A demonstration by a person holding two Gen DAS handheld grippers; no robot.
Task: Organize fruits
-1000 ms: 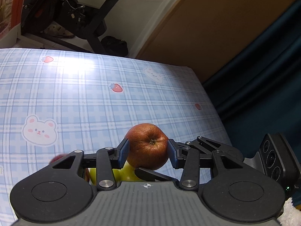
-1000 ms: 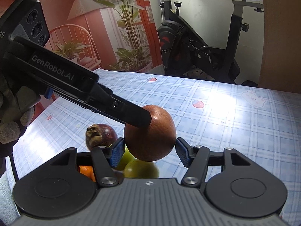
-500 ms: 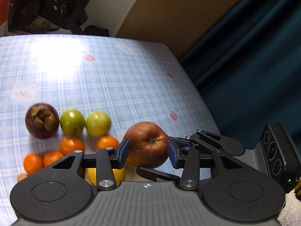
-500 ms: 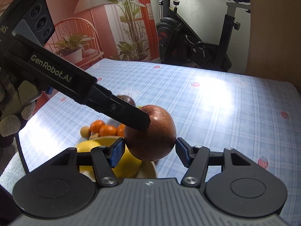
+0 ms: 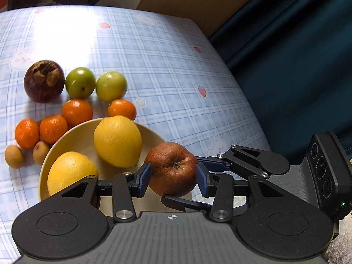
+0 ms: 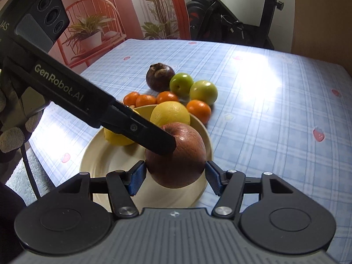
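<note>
A wrinkled red apple sits between the blue pads of both grippers, held above the near rim of a cream bowl. My left gripper is shut on it. My right gripper is shut on the same apple from the other side; the left gripper's finger crosses in front. The bowl holds two lemons.
On the blue plaid tablecloth beyond the bowl lie a mangosteen, two green fruits, several tangerines and two small tan fruits. The table edge and a dark curtain are to the right. An exercise bike stands behind.
Both grippers, holding the apple together, have tilted down and moved over the bowl; the bowl with lemons and the fruits on the table have come fully into view.
</note>
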